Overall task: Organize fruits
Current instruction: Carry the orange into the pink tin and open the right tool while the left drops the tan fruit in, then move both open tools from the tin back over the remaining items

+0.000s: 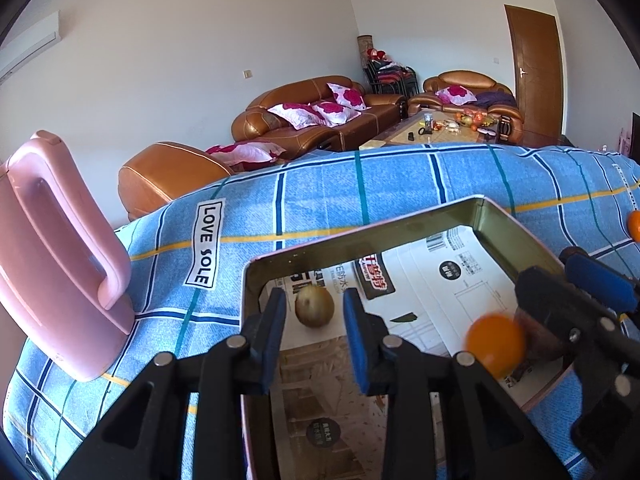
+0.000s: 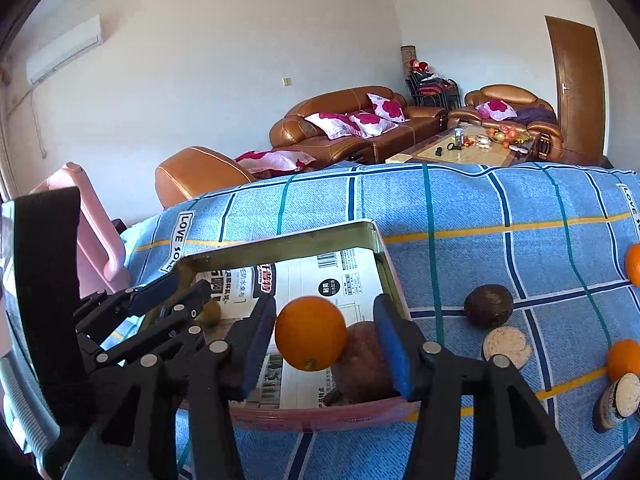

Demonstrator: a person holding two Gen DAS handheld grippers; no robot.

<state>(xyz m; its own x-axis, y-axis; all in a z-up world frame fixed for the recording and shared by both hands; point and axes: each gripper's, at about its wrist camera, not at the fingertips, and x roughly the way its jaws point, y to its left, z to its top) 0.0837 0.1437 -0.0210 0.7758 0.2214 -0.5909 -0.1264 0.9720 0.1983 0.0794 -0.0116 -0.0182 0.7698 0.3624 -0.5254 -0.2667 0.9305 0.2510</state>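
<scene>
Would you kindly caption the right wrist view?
Open right gripper releasing an orange above the paper-lined tin tray on a blue checked cloth.

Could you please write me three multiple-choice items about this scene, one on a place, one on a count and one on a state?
1. Where does the dark fruit lie? A in the box; B on the cloth beside the box; C on a sofa.
2. How many oranges lie on the cloth, seen from the right wrist? A one; B two; C four.
3. How do the right gripper's jaws stand? A shut, empty; B clamped on the box rim; C open, an orange between them.
Answers: 1 B, it rests on the cloth right of the box. 2 B, both lie near the right edge. 3 C, a gap shows beside the orange.
</scene>
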